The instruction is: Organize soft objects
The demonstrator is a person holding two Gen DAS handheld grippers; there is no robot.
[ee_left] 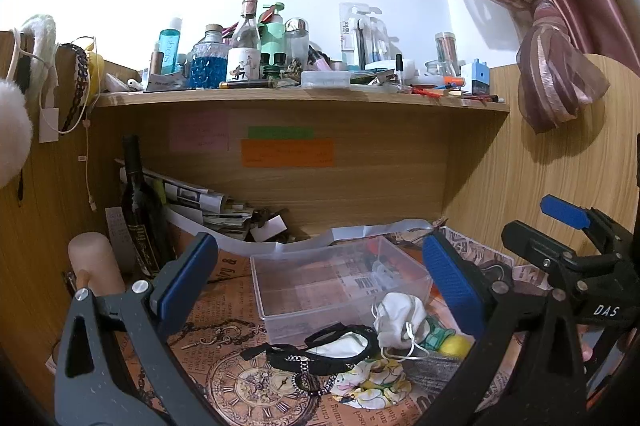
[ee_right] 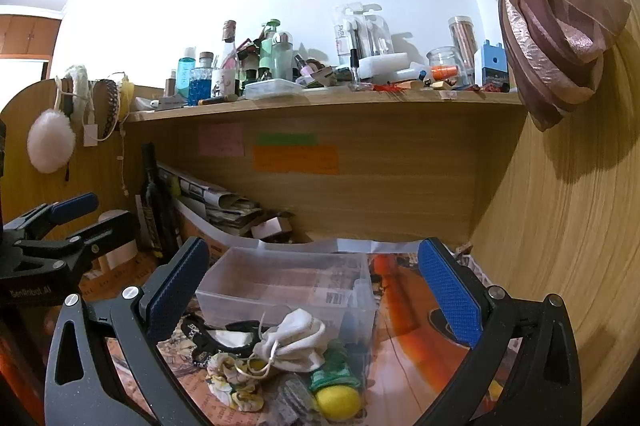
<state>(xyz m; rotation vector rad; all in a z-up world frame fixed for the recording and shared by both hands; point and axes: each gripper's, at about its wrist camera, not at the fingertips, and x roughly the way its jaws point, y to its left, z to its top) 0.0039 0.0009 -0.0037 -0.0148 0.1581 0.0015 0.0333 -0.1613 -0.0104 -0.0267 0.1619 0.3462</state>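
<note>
A clear plastic box (ee_left: pixel 340 282) (ee_right: pixel 280 286) stands empty on the desk. In front of it lies a pile of soft things: a crumpled white face mask (ee_left: pixel 398 320) (ee_right: pixel 294 340), a black-edged mask with a chain (ee_left: pixel 332 346) (ee_right: pixel 224 336), a white and yellow floral scrunchie (ee_left: pixel 370 382) (ee_right: pixel 234 380), a green item with a yellow ball (ee_left: pixel 454 344) (ee_right: pixel 338 400) and a grey cloth (ee_left: pixel 434 370) (ee_right: pixel 294 402). My left gripper (ee_left: pixel 320 286) is open and empty above the pile. My right gripper (ee_right: pixel 314 290) is open and empty above it too, and shows at the right of the left wrist view (ee_left: pixel 568 226).
The desk is covered with vintage printed paper (ee_left: pixel 240 386). A dark bottle (ee_left: pixel 138 206), stacked newspapers (ee_left: pixel 208 206) and a beige cylinder (ee_left: pixel 96 262) stand at the back left. A crowded shelf (ee_left: pixel 300 96) runs above. A wooden side panel (ee_right: pixel 560 226) and tied curtain (ee_right: pixel 556 38) are on the right.
</note>
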